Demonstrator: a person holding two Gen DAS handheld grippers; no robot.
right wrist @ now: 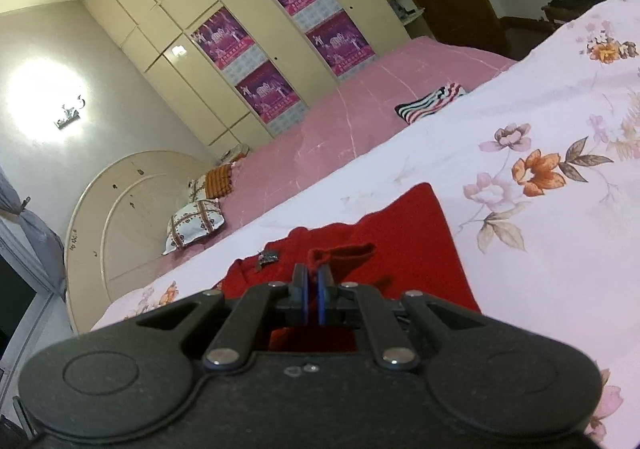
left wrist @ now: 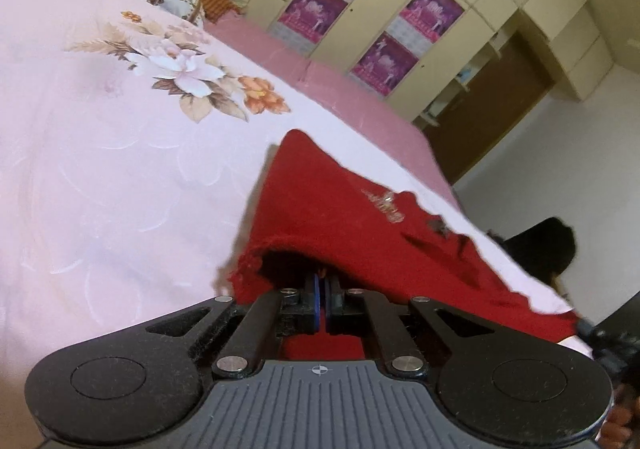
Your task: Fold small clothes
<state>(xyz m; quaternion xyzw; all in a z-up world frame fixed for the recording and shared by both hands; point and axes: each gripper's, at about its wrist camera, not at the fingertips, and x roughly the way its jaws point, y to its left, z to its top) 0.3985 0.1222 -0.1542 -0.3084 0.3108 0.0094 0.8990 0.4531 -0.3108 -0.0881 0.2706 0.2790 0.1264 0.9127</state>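
Note:
A small red knit garment point(left wrist: 340, 201) lies on a white floral bedsheet point(left wrist: 100, 169). My left gripper point(left wrist: 322, 281) is shut on the near edge of the red garment, and the cloth drapes over the fingertips and hides them. In the right wrist view the same red garment point(right wrist: 404, 245) lies ahead on the floral bedsheet point(right wrist: 540, 129). My right gripper point(right wrist: 313, 273) is shut on a thin edge of the red garment, which bunches between the blue pads.
A pink mattress point(right wrist: 360, 117) lies beyond the sheet with a striped folded garment point(right wrist: 430, 101) on it. Pillows point(right wrist: 196, 225) sit by the round headboard. A wardrobe with purple posters point(right wrist: 280, 49) stands behind. A dark-haired person point(left wrist: 548, 249) is at the right.

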